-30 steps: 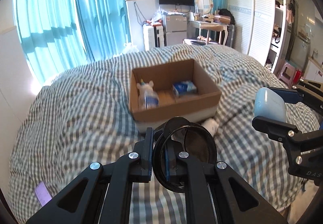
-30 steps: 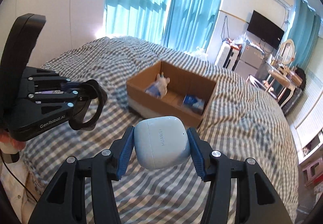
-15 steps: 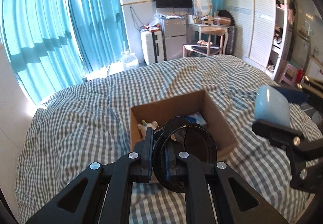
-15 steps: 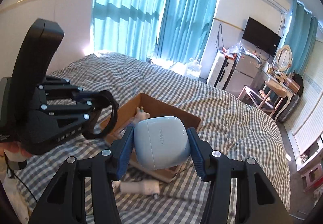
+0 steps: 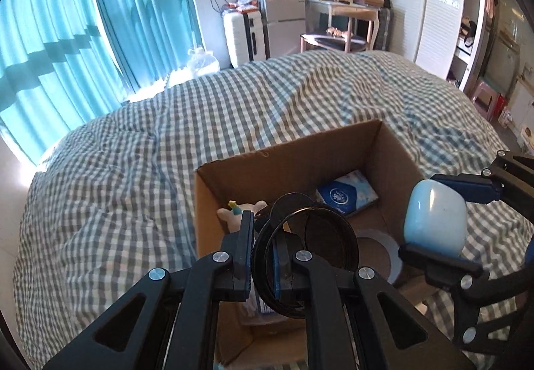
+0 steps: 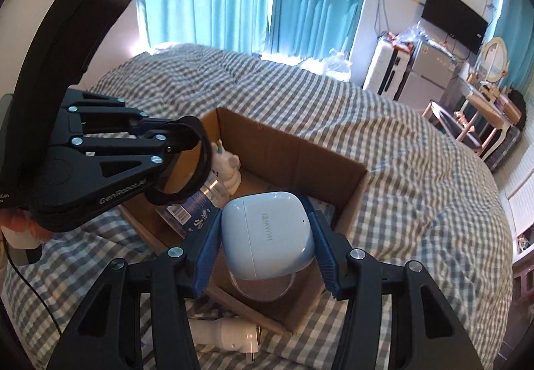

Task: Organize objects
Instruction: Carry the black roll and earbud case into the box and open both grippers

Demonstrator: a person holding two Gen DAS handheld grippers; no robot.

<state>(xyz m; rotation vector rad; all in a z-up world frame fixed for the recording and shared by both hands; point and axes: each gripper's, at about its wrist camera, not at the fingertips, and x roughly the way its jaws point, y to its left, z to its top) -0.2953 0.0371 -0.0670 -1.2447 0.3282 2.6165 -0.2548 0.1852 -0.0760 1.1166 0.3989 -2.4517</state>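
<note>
Hovering over the open cardboard box (image 5: 300, 166) on the checked bedcover (image 5: 133, 149), both grippers carry something meant to go inside. The right gripper (image 6: 267, 231) pinches a pale blue earbud case (image 6: 268, 233) between its blue-padded fingers (image 6: 208, 246), one pad on each flank of the case, which sits square between them with its rounded top facing the camera; from the left wrist view the same case (image 5: 435, 215) hangs above the box's right wall. That case looks light, hard and glossy, so it is likely slippery; the broad side faces are the fair place to hold it, as now, and a drop onto cardboard should do it little harm. The left gripper (image 5: 262, 253) has its fingers closed on a black ring-shaped object (image 5: 303, 256), perhaps a lens filter or a lid, though the close fisheye view leaves that unsure; the rim passes between the fingertips, with most of the disc standing off to the right of them. It appears stiff and thin, best gripped by the rim, and if glass is set in it, it would want a gentle setting down. Already inside the box lie a small white figurine (image 6: 230, 169), a clear plastic bottle (image 6: 197, 206), a blue tissue pack (image 5: 347, 193) and a roll of clear tape (image 6: 263, 286). A white plug-like piece (image 6: 227, 333) lies on the bedcover just outside the near wall.
</note>
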